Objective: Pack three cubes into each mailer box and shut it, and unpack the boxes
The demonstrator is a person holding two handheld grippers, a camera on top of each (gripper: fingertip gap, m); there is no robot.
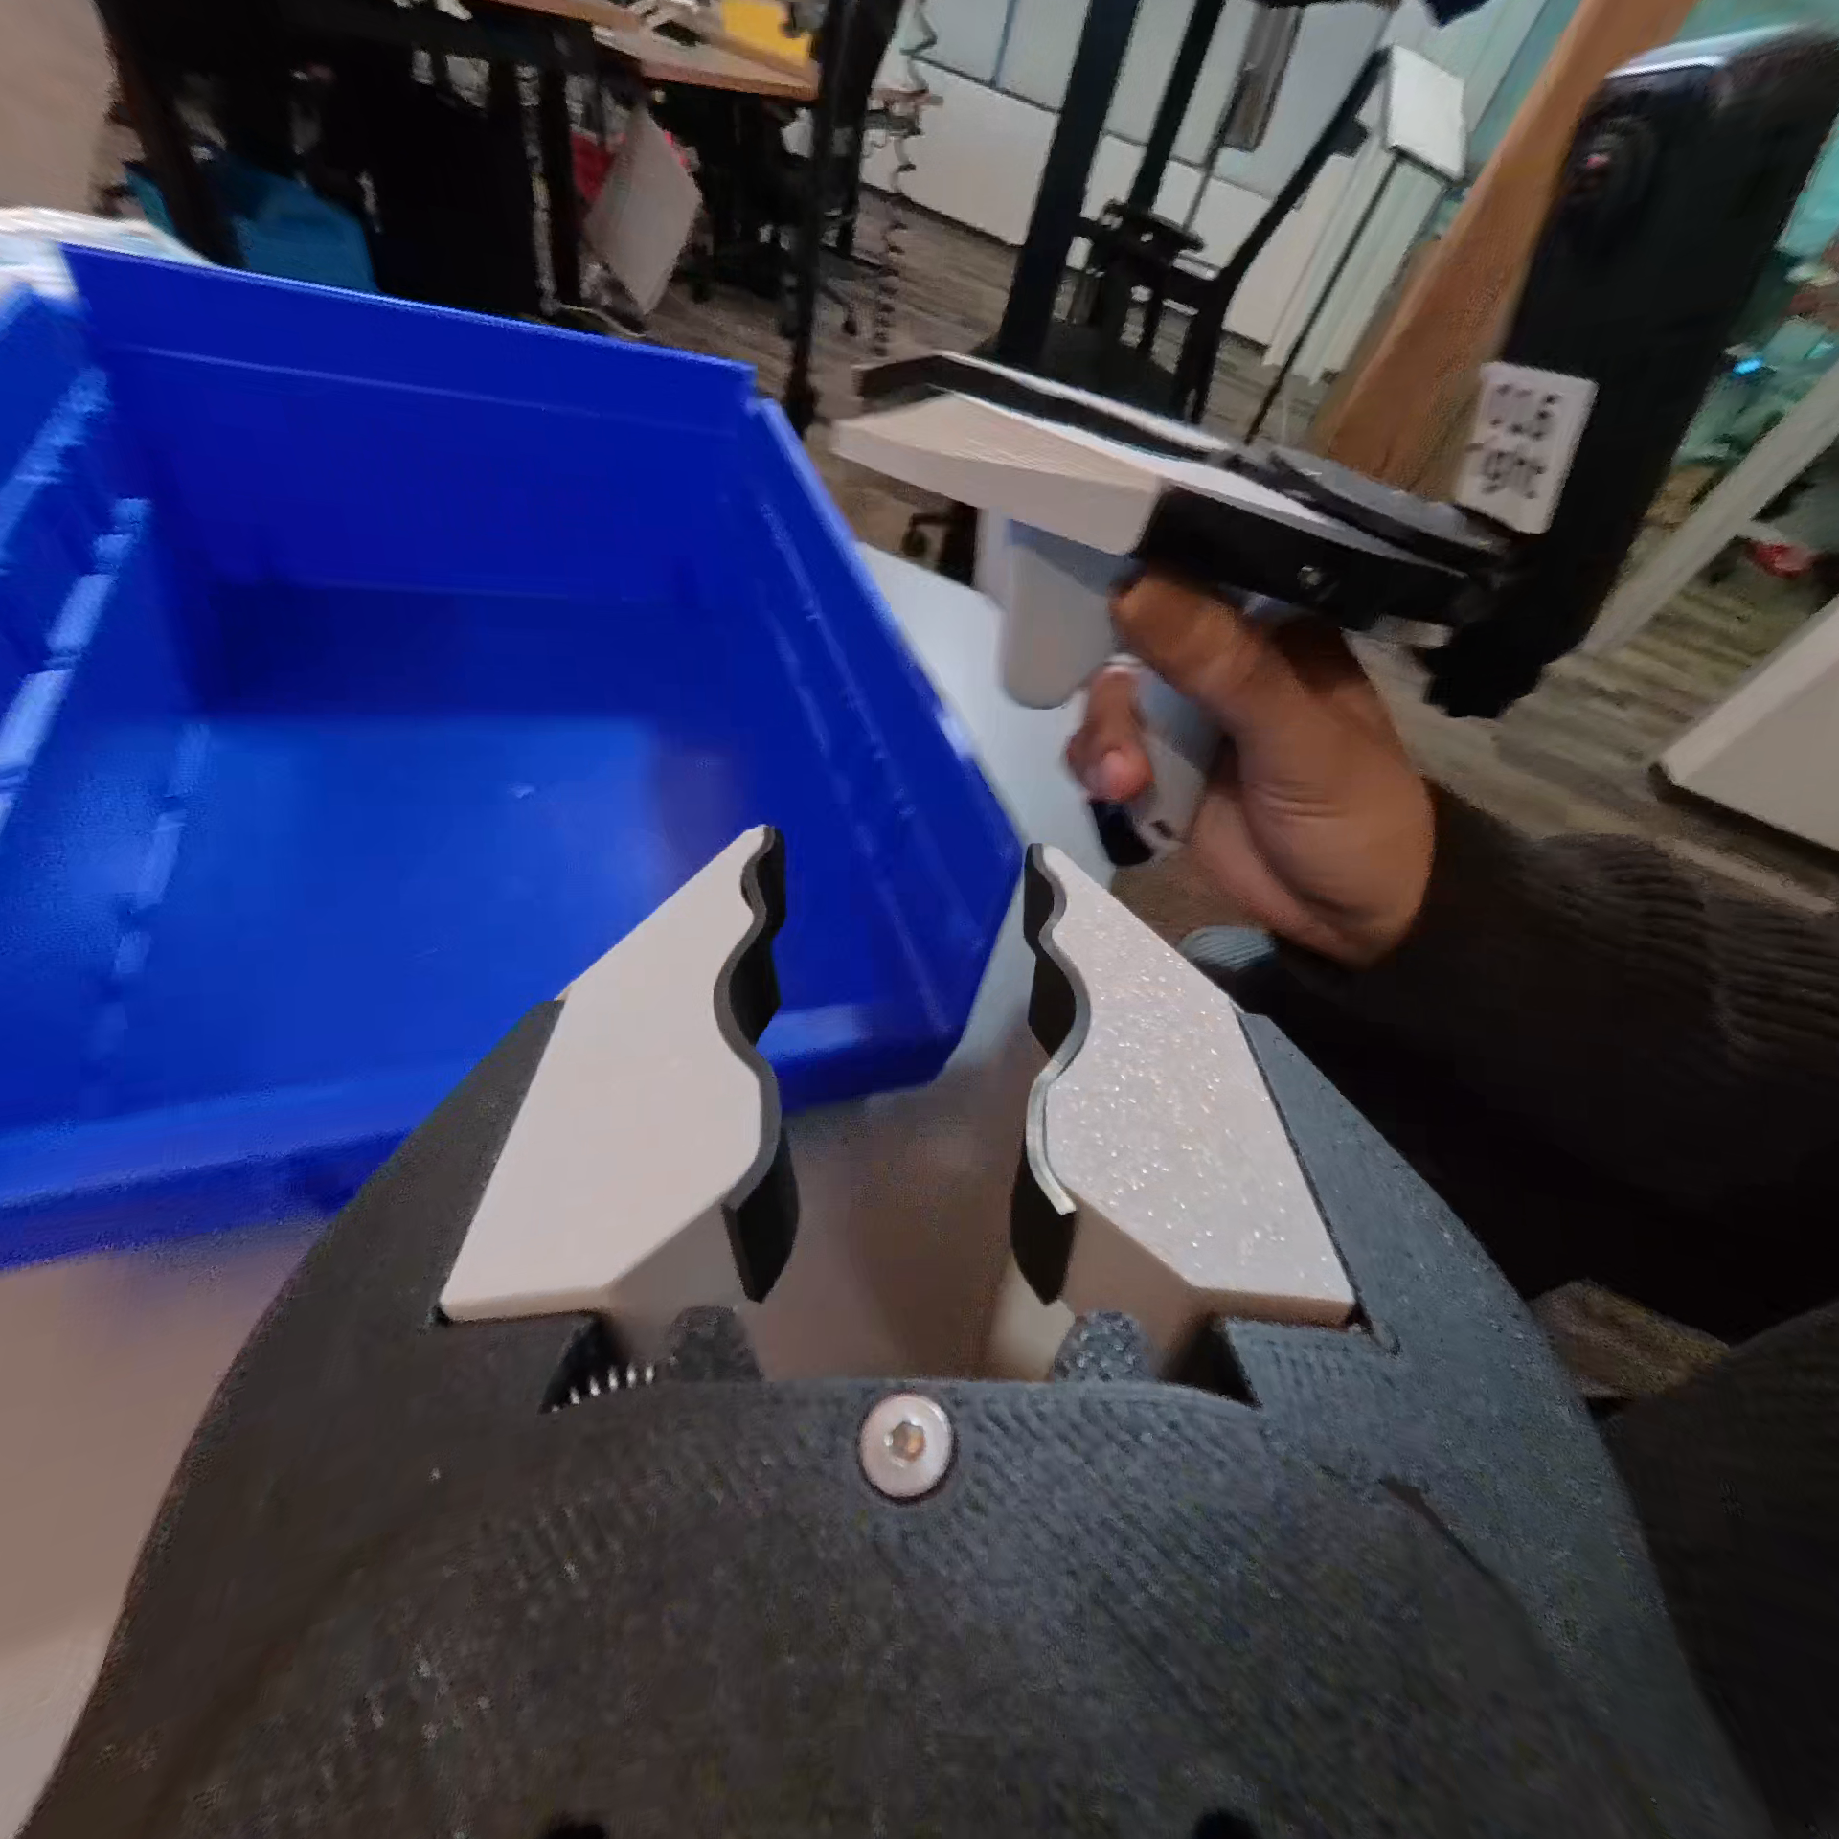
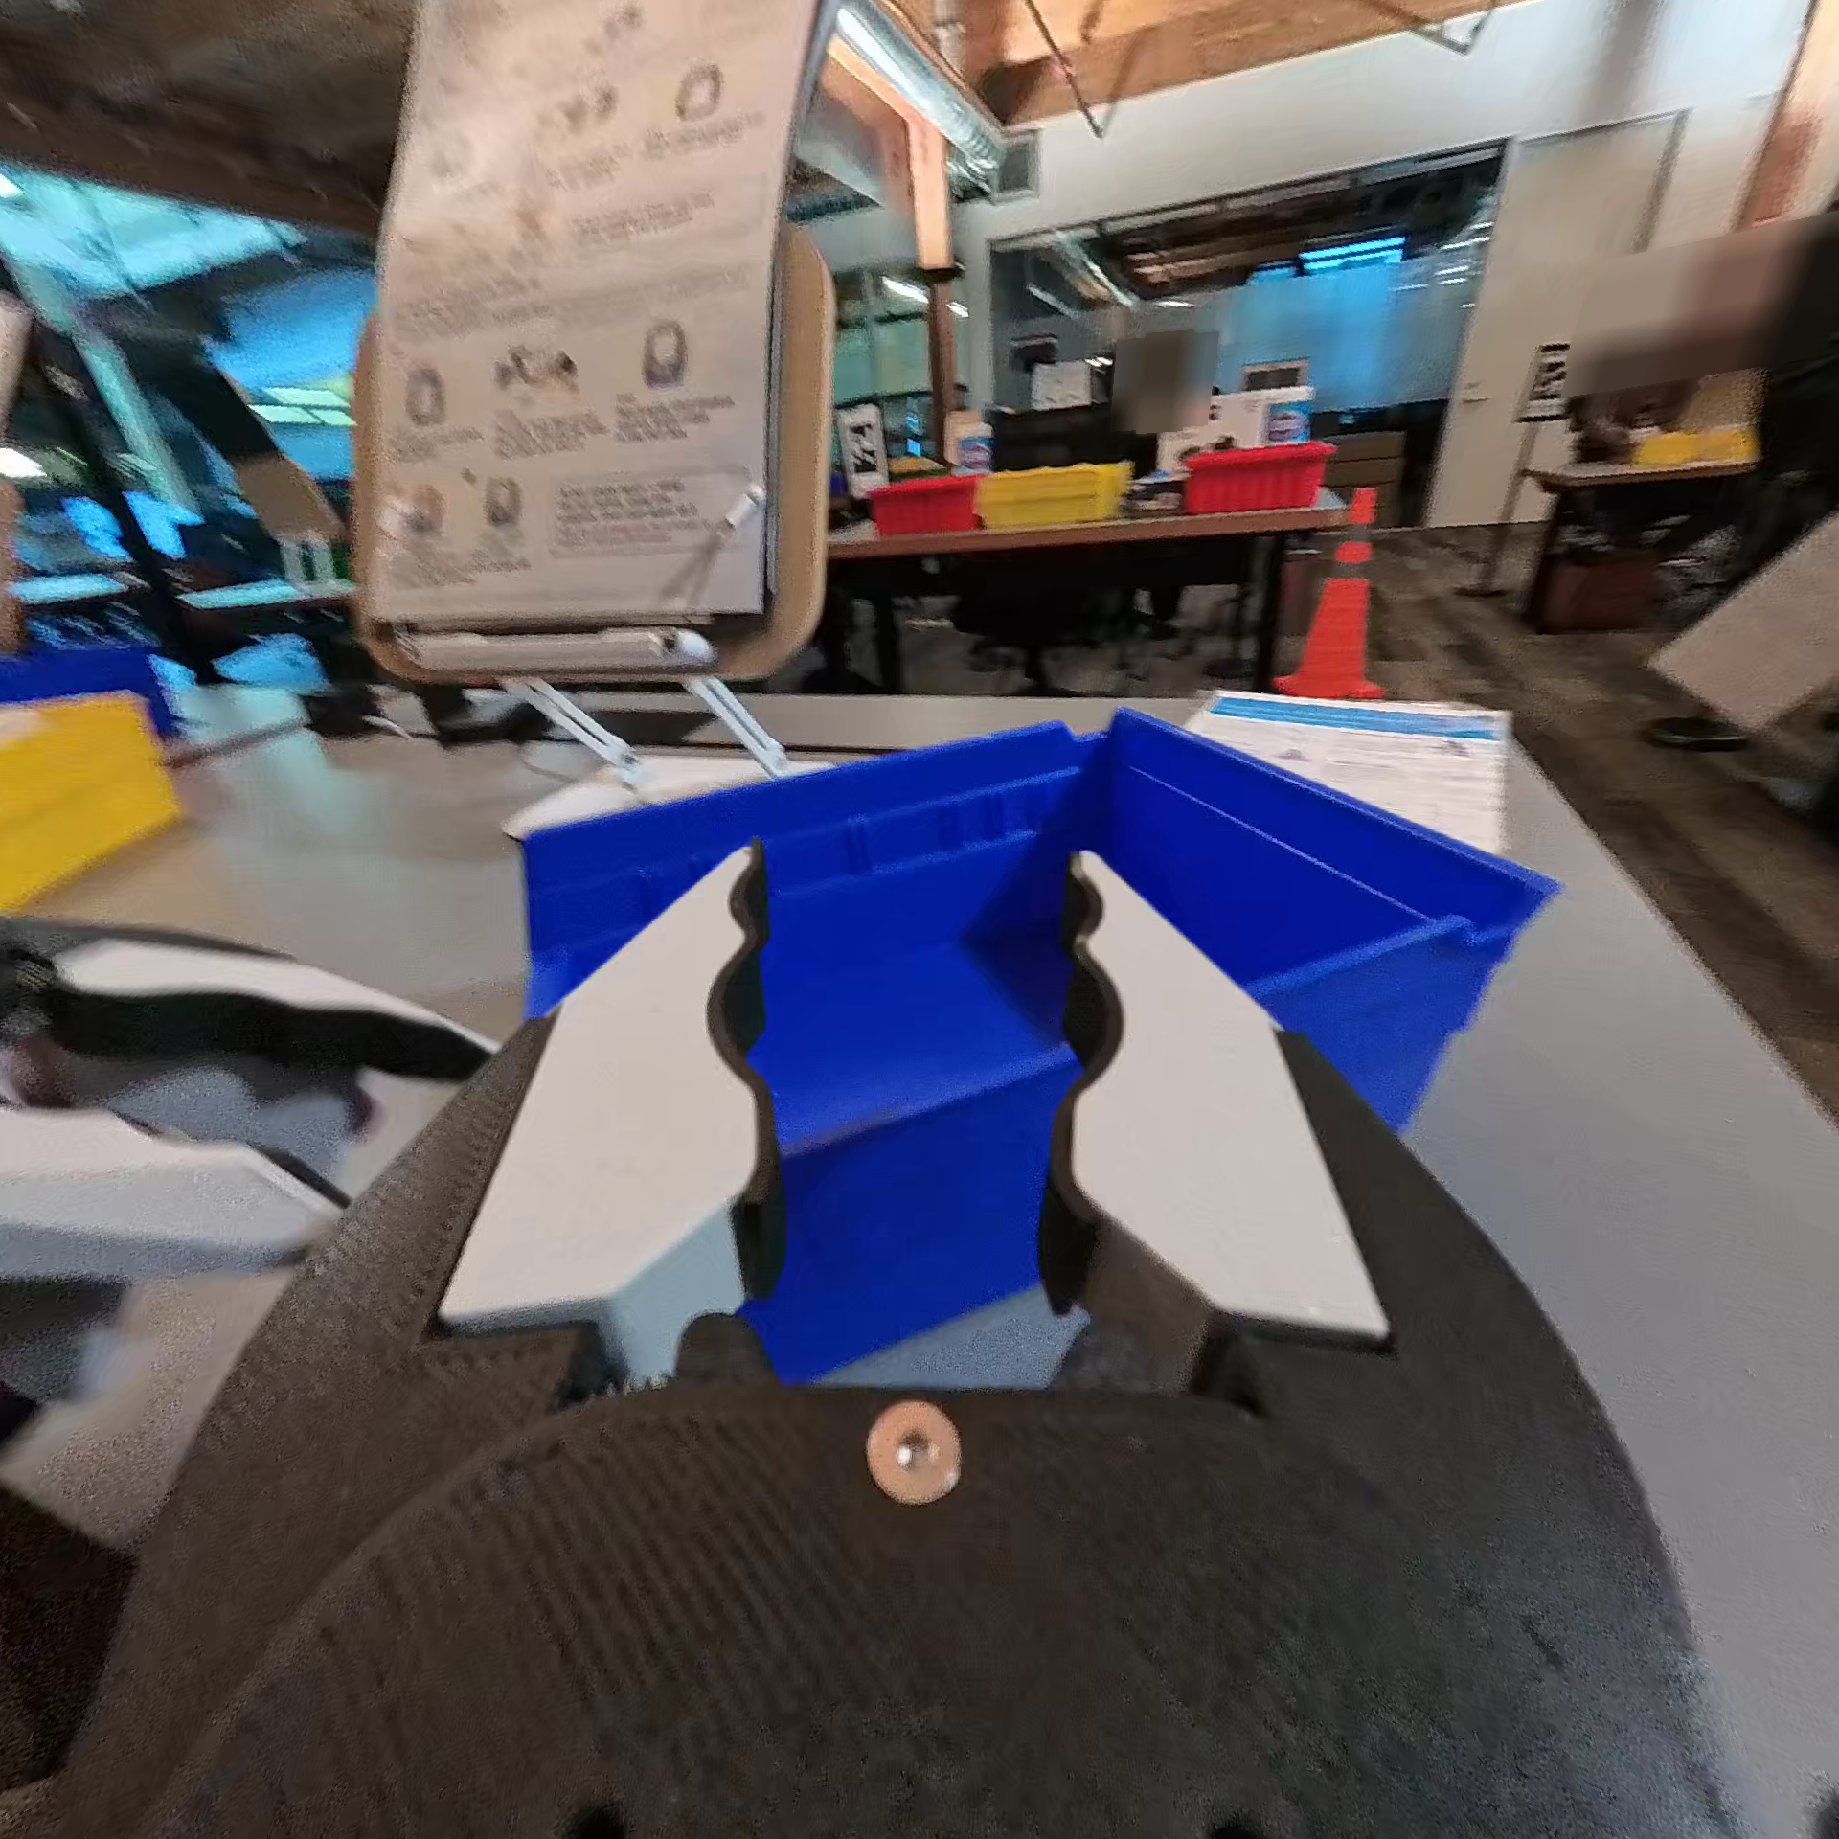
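Observation:
An empty blue plastic bin [image 1: 418, 756] stands on the grey table. It also shows in the right wrist view [image 2: 1294, 955]. My left gripper [image 1: 901, 856] is open and empty, held above the bin's near right corner. My right gripper [image 2: 916, 866] is open and empty, held above the bin's near wall. The right gripper also shows in the left wrist view [image 1: 876, 408], held in a hand [image 1: 1284, 786] beyond the bin's right side. No cubes or mailer boxes are in view.
A printed sheet on a stand [image 2: 587, 328] rises behind the bin. A yellow bin [image 2: 70, 796] sits at the far left of the table [image 2: 1612, 1244], and a paper sheet [image 2: 1363, 766] lies at the back right. Desks and an orange cone [image 2: 1338, 617] stand beyond.

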